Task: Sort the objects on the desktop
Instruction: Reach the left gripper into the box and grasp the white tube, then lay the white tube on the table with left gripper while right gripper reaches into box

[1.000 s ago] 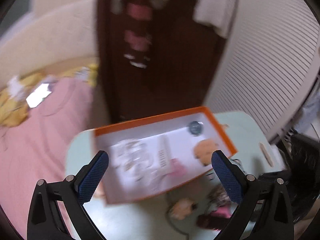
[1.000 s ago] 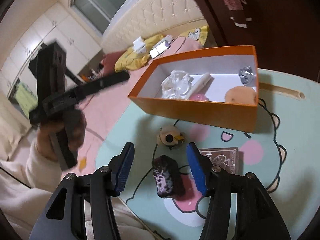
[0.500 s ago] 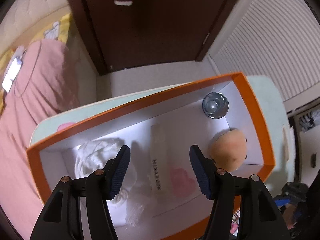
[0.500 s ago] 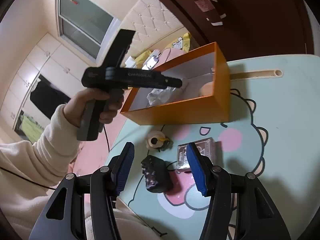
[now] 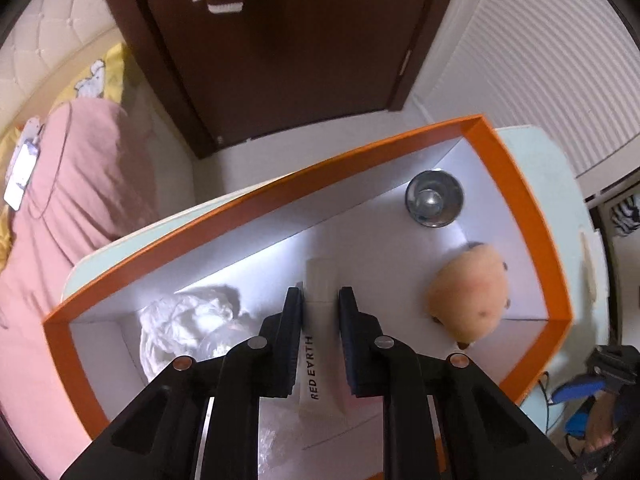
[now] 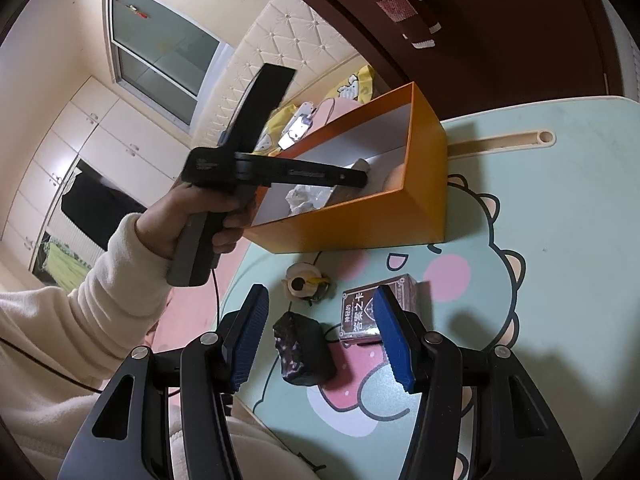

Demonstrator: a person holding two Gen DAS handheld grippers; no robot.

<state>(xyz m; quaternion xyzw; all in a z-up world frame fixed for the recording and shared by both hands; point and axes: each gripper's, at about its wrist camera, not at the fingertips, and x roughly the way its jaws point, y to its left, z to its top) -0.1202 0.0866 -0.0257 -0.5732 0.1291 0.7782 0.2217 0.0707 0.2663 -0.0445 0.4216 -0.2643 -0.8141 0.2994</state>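
Compared with a second ago, the left gripper (image 5: 319, 300) has been lowered into the orange box (image 5: 516, 200) and closed on the white tube (image 5: 320, 280), so removal seems next, while the right gripper (image 6: 316, 332) is held half-open, empty, above the near black object (image 6: 302, 350).
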